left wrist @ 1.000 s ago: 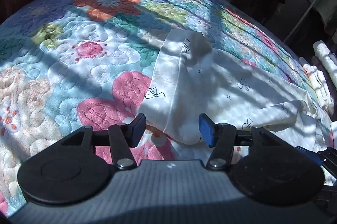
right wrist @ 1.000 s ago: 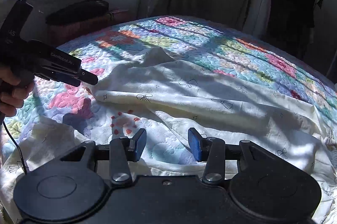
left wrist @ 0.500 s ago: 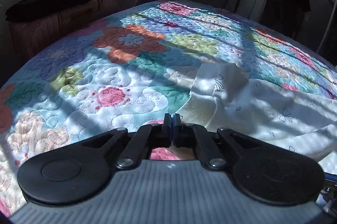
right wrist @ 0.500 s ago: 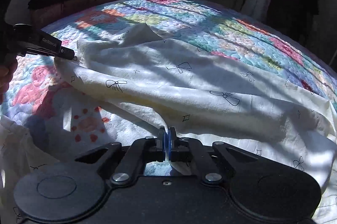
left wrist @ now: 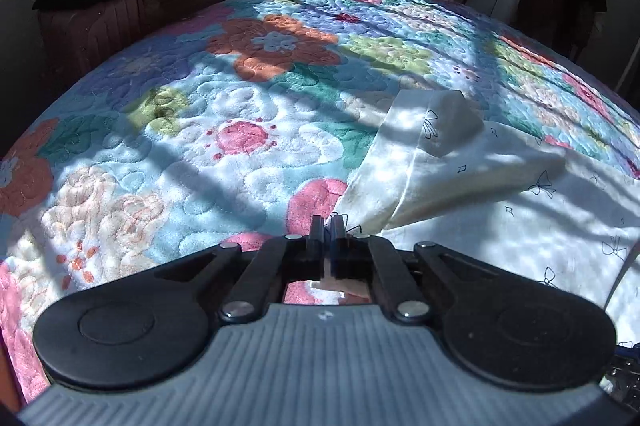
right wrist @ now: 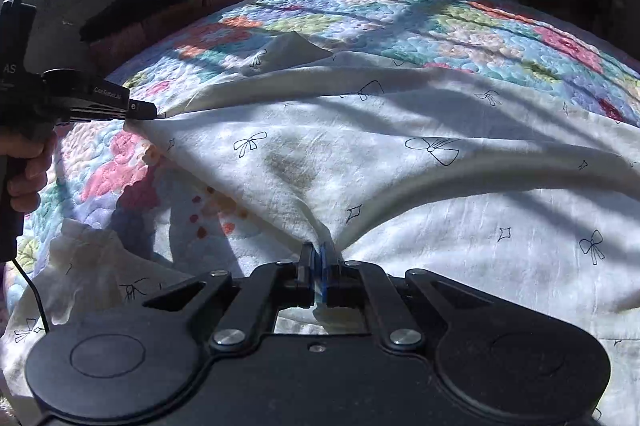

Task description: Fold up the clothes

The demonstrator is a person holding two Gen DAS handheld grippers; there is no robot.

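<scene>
Both grippers clamped: left gripper (left wrist: 328,226) pinches the white bow-print garment (right wrist: 400,161) at its edge, right gripper (right wrist: 320,254) grips a bunched fold. Garment lies spread across the flowered bed quilt (left wrist: 180,145), lifted taut between them.

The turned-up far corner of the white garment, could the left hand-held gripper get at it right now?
Probably not as is: the left hand-held gripper is shut on the white garment's near edge. The turned-up corner lies unobstructed beyond it, so it must release first.

The cream garment (right wrist: 400,161), printed with small black bows and diamonds, lay spread and creased across the floral bed quilt (left wrist: 168,129); one edge was lifted taut; a grey-brown stain marked its middle.
</scene>
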